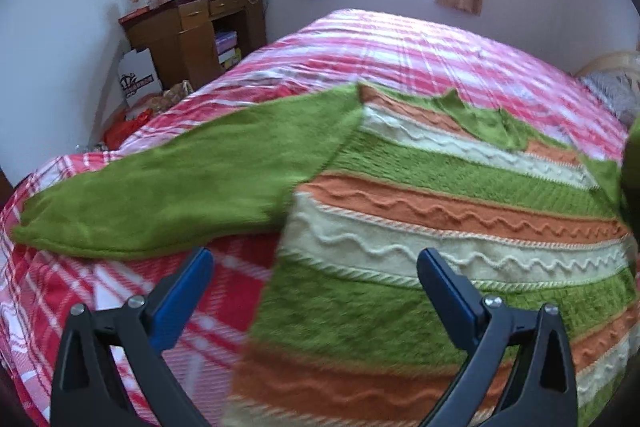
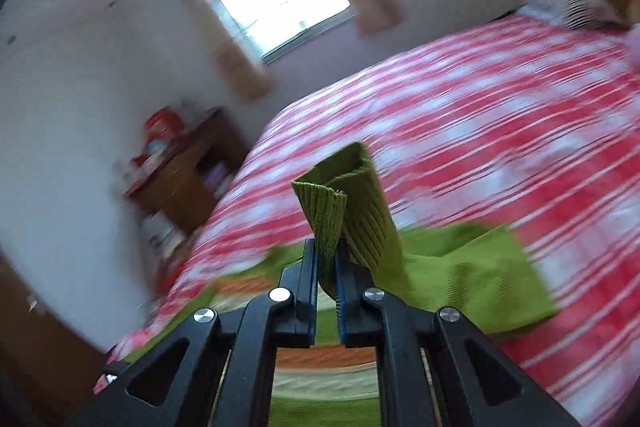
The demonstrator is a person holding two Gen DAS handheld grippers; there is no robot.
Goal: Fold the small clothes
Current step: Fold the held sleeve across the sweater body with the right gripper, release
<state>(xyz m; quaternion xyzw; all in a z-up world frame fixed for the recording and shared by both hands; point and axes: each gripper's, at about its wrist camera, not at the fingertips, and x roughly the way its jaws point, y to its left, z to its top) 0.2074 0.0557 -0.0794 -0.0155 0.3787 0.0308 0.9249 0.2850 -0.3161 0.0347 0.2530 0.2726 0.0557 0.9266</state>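
1. Left wrist view: a striped sweater [image 1: 440, 211] of green, orange and cream bands lies flat on the plaid bedcover [image 1: 400, 43]. One green sleeve [image 1: 160, 187] stretches away from the body of the sweater toward the bed's near corner, on the side of the wooden desk [image 1: 192, 31].
2. The left gripper [image 1: 316, 267] hangs just above the sweater's hem side with its blue-padded tongs spread wide and nothing between them.
3. Right wrist view: the right gripper [image 2: 327, 263] has its tongs pressed together on the ribbed cuff [image 2: 352, 195] of the other green sleeve, which stands up out of the jaws above the sweater.
4. Step in hand, as a judgement: the sleeve fold. The pinched cuff appears to be on its way across the body of the sweater.
5. Next move, as a judgement: the cuff needs laying flat on the striped front, inside the sweater's side edge, before the pinch lets go; the free gripper is placed to take the outstretched sleeve or to steady the hem.
6. Hard to make out: the right wrist view is smeared, so the bedcover and desk beyond the cuff read only as streaks.
7. Cut off: the sweater's far side leaves the left wrist view at the dark rim, the held sleeve shows there only as a green blur, and the hem is partly hidden behind the tongs.
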